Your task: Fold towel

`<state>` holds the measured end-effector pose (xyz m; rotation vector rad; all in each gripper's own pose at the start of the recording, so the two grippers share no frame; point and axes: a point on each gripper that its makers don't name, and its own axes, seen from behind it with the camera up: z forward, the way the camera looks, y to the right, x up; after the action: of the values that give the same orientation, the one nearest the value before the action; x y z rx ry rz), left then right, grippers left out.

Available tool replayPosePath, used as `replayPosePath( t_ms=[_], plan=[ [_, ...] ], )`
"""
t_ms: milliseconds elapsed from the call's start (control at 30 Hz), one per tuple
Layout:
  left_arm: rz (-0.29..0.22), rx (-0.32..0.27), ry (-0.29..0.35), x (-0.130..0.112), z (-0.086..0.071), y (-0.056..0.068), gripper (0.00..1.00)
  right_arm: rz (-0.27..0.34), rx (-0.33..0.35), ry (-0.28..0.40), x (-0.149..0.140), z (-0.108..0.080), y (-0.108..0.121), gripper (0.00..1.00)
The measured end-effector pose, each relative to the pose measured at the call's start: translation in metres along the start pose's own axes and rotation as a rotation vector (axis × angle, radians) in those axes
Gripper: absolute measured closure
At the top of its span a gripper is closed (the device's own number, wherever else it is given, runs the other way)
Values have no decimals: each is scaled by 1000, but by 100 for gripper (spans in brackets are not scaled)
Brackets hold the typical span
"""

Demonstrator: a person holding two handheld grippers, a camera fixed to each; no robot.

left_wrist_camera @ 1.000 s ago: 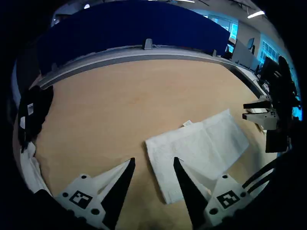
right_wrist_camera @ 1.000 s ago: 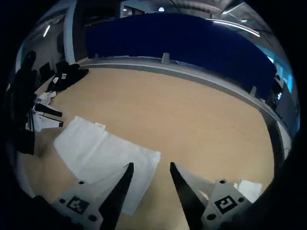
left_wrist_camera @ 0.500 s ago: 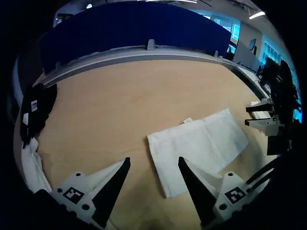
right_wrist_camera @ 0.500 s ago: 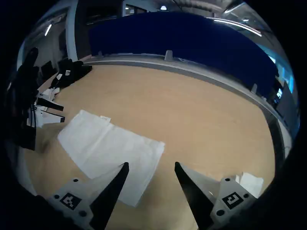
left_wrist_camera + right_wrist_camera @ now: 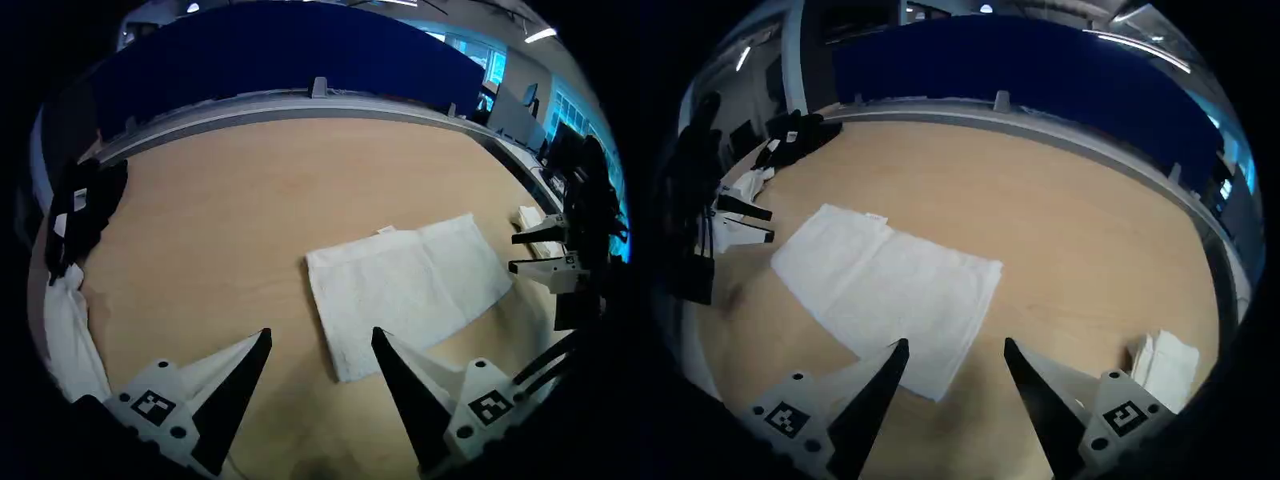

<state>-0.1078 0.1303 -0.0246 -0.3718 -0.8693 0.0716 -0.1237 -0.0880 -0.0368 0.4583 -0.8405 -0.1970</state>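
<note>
A white towel (image 5: 408, 284) lies flat on the light wooden table (image 5: 264, 200), folded into a long rectangle with a small tag at its far edge. In the left gripper view my left gripper (image 5: 318, 336) is open above the towel's near left corner, touching nothing. The right gripper view has the same towel (image 5: 888, 284) ahead and to the left of my right gripper (image 5: 954, 346), which is also open and holds nothing. Each view catches the other gripper off to the side, the right one (image 5: 538, 250) and the left one (image 5: 744, 224), both beside the towel's short ends.
A grey rail and a blue partition (image 5: 280, 56) close off the table's far edge. Dark clothes (image 5: 80, 212) and a white cloth (image 5: 68, 336) lie at the table's left end. A small folded white towel (image 5: 1168, 364) sits at the right.
Both grippers have drawn back and risen from the towel, so it sits farther ahead in both views. Their fingers stand slightly wider apart than one second ago. The towel lies flat and unmoved.
</note>
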Motion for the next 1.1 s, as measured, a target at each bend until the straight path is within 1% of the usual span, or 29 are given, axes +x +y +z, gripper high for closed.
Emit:
replayPosePath(
  t_ms=[367, 567, 633, 767, 900, 1100],
  plan=[
    [-33, 6, -16, -20, -11, 0, 7, -2, 19, -26, -23, -8, -13, 8],
    [-36, 7, -18, -25, -14, 1, 7, -21, 28, -41, -29, -7, -14, 8],
    [-36, 7, -18, -26, -16, 1, 7, -31, 37, -49, -32, -7, -15, 11],
    [-38, 7, -17, -26, -20, 1, 7, -57, 58, -65, -37, -6, -18, 22],
    [-44, 9, -17, -29, -25, 0, 7, -92, 85, -79, -42, -7, -21, 30],
    [-57, 12, -15, -31, -33, -1, 7, -148, 116, -96, -45, -8, -24, 35]
  ],
)
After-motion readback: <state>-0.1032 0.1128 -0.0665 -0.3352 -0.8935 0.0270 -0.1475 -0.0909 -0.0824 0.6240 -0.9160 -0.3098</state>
